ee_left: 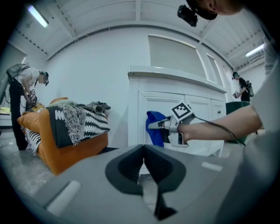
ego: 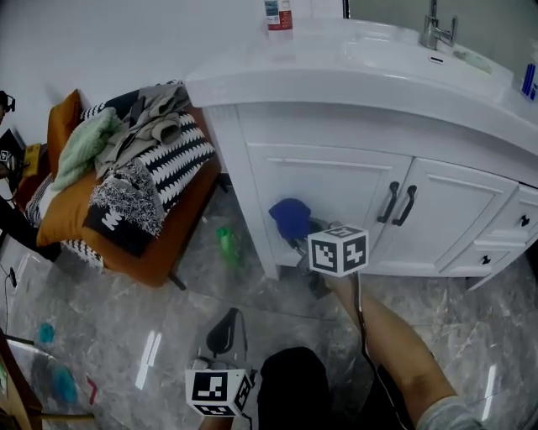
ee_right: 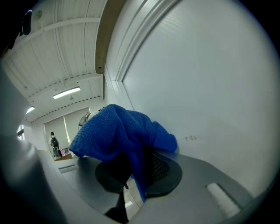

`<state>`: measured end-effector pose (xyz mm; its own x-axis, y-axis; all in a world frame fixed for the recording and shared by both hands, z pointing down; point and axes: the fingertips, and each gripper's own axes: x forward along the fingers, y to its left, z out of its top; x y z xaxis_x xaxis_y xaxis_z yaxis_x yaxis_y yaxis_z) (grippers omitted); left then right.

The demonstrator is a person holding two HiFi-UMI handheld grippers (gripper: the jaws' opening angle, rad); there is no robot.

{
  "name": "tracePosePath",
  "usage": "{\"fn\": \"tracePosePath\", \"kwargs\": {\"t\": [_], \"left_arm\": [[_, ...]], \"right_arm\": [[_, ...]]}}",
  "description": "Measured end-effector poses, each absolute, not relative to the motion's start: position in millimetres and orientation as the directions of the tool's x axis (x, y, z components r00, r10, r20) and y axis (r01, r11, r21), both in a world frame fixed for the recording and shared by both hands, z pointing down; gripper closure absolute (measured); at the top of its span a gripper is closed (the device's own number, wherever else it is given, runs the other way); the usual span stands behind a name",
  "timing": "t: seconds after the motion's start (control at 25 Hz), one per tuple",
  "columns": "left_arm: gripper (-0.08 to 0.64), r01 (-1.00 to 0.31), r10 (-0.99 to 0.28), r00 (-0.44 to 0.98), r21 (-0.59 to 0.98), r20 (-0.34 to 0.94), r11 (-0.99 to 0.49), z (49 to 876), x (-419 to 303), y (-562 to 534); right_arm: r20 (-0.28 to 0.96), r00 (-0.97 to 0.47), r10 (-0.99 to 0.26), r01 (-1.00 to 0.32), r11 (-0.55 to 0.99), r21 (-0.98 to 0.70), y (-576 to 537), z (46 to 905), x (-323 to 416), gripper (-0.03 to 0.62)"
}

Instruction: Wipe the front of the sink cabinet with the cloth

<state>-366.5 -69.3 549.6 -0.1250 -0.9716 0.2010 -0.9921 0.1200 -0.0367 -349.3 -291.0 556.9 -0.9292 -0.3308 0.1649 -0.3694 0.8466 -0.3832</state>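
Note:
The white sink cabinet (ego: 336,180) fills the upper right of the head view, its two doors closed. My right gripper (ego: 299,236) is shut on a blue cloth (ego: 290,217) and holds it against the lower left part of the left door. In the right gripper view the cloth (ee_right: 120,135) bunches over the jaws, with the white door (ee_right: 210,87) just behind it. The left gripper view shows the same cloth (ee_left: 154,127) and right gripper (ee_left: 151,125) in front of the cabinet (ee_left: 175,98). My left gripper (ego: 224,329) hangs low over the floor, away from the cabinet, shut and empty (ee_left: 142,168).
An orange chair (ego: 160,252) piled with clothes (ego: 134,159) stands left of the cabinet. A green bottle (ego: 227,243) lies on the marble floor by the cabinet's corner. A bottle (ego: 278,13) and a faucet (ego: 433,29) are on the countertop. People stand in the background (ee_left: 26,87).

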Motion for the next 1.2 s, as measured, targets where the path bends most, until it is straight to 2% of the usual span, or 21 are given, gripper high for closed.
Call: {"fn": "tracePosePath", "kwargs": {"t": [0.44,1.2], "left_arm": [[0.549,-0.998,-0.978,-0.056,-0.042,0.201,0.049,551.7,-326.8,-95.4],[0.549,-0.991,-0.975,0.092,-0.074,0.201,-0.109,542.2,-215.4,-138.0]], "right_arm": [[0.116,-0.907,-0.405,-0.398,0.734,-0.550,-311.8,566.4,-260.9,0.537],[0.127,-0.814,-0.567,-0.523,0.620,-0.584,-340.5,576.1,-86.2,0.539]]}}
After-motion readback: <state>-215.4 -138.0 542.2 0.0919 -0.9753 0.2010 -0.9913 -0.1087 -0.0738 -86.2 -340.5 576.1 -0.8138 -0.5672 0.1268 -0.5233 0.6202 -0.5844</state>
